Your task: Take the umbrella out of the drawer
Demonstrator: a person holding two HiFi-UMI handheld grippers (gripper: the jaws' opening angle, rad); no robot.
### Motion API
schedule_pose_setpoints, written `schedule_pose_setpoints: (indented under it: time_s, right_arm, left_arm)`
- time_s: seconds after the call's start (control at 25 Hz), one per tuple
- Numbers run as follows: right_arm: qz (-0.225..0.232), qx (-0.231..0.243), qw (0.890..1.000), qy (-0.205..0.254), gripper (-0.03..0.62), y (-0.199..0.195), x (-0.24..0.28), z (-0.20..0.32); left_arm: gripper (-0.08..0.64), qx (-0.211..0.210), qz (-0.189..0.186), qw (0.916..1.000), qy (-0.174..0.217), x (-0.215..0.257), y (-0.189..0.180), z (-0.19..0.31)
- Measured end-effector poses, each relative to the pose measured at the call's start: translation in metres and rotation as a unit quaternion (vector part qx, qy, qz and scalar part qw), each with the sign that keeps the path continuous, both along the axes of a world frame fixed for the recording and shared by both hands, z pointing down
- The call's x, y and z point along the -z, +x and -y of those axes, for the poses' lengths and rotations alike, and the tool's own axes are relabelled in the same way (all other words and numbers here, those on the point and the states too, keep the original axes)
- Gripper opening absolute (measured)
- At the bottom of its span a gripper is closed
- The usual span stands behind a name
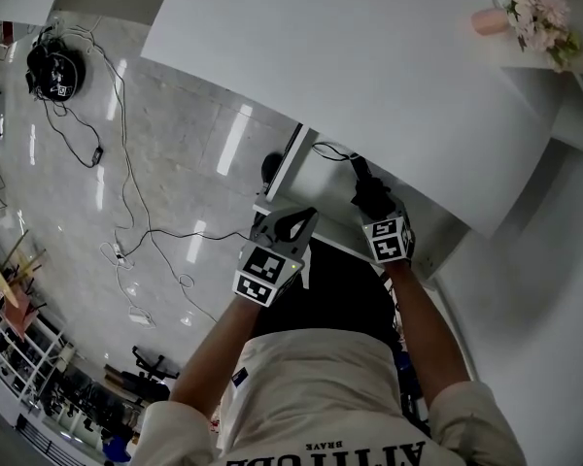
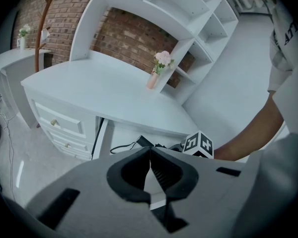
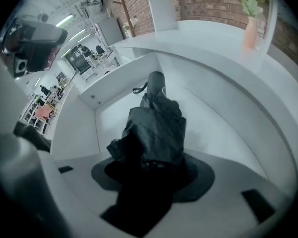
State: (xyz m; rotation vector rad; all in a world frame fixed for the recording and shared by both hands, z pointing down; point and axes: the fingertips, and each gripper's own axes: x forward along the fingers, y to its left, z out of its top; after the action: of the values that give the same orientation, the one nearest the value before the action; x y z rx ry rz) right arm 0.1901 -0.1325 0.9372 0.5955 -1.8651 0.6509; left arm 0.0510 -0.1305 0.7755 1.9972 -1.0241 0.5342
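Right fingers (image 3: 201,177) steeply down around umbrella (image 3: 156,128)

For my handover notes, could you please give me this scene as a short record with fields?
drawer: open, under the white desk
umbrella: black, folded, inside the drawer
right gripper: reaches down into the drawer, shut on the umbrella's fabric
left gripper: shut, nothing between its jaws
on the desk: pink vase of flowers
stage: umbrella not yet out
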Motion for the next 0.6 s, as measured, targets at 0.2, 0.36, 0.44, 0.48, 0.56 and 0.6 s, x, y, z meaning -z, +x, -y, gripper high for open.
schedule_pose_setpoints:
  time_s: [0.2,0.36,0.44,0.48,0.56,0.6]
  right_arm:
    - [0.009,0.013,1.0,0.009,0.235,0.003,0.019,-0.007]
    - [0.015,0.021,0.999,0.023,0.235,0.003,0.036,-0.007]
    - [0.02,0.019,0.999,0.029,0.235,0.005,0.046,-0.008]
    - [0.024,0.018,0.999,0.032,0.235,0.005,0.052,-0.008]
    - [0.032,0.019,0.998,0.042,0.235,0.004,0.064,-0.005]
    - [0.036,0.02,0.998,0.048,0.235,0.003,0.07,-0.004]
  left_arm:
    - [0.025,0.002,0.002,0.9999,0.01,0.012,0.0,-0.005]
    - [0.025,-0.003,0.009,0.9997,0.022,0.024,-0.005,-0.008]
    - [0.025,-0.003,0.011,0.9996,0.026,0.032,-0.006,-0.01]
    - [0.025,-0.004,0.012,0.9995,0.03,0.035,-0.006,-0.011]
    - [0.026,-0.007,0.013,0.9991,0.04,0.041,-0.006,-0.01]
    - [0.026,-0.009,0.015,0.9989,0.045,0.043,-0.007,-0.009]
